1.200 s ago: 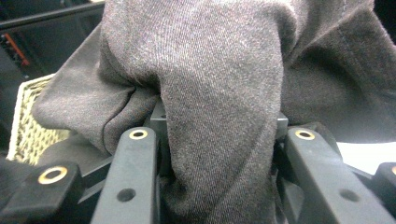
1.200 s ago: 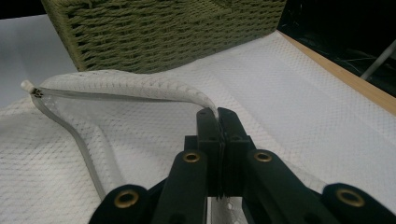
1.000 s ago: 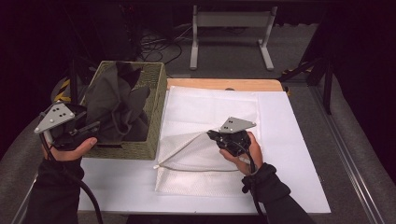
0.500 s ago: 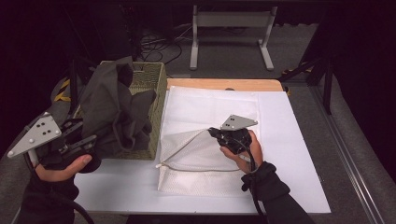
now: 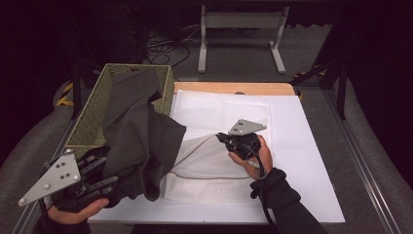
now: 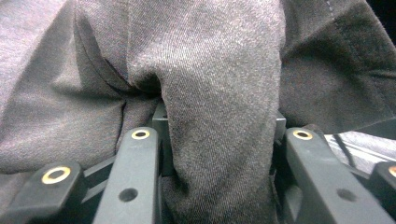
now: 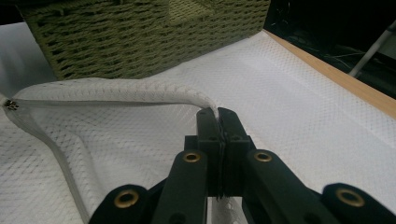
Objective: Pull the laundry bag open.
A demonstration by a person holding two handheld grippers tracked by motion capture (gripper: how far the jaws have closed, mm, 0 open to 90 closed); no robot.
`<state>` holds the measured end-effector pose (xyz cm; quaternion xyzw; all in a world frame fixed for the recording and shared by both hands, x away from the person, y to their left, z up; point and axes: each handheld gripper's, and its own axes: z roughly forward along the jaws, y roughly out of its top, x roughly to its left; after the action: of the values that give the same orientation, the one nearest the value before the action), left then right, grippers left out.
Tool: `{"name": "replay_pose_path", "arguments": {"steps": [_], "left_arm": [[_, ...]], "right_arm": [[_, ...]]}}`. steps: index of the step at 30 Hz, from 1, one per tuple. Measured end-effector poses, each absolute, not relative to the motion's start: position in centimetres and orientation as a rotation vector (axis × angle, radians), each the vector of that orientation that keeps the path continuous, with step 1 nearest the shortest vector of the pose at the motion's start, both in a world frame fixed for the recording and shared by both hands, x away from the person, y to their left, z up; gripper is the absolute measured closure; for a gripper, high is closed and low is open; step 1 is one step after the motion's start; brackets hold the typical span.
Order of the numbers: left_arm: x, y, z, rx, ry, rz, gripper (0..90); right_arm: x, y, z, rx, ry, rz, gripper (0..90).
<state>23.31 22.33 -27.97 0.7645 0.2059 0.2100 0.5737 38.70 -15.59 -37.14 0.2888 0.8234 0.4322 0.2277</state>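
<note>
Grey garment (image 5: 141, 131) now lifted clear of woven basket (image 5: 95, 112), hanging over basket edge toward mesh bag (image 5: 209, 161) on tabletop (image 5: 311, 161). Clamped in left hand-held gripper (image 6: 219, 140); raised and carried toward the bag compared with one second ago. Mouth of bag pinched open by right hand-held gripper (image 7: 217, 114), unmoved. Loading into bag judged next.

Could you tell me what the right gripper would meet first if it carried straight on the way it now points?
Probably the woven basket, beyond the mesh bag edge that the right gripper pinches.
</note>
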Motion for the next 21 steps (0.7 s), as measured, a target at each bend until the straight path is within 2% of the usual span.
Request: {"name": "replay_pose_path", "arguments": {"steps": [12,18,21], "left_arm": [[21.1,19.3,-26.9,1.839,0.387,0.443,62.7],[19.2,17.9,-25.8,1.86,0.268,0.412,62.7],[19.4,16.5,-26.2,1.899,0.224,0.338,62.7]], "right_arm": [[38.8,-15.9,-37.3,0.809,2.265,1.193,89.3],[38.8,-16.2,-37.3,0.812,2.264,1.194,89.3],[38.7,-16.2,-37.3,0.815,2.262,1.198,89.3]]}}
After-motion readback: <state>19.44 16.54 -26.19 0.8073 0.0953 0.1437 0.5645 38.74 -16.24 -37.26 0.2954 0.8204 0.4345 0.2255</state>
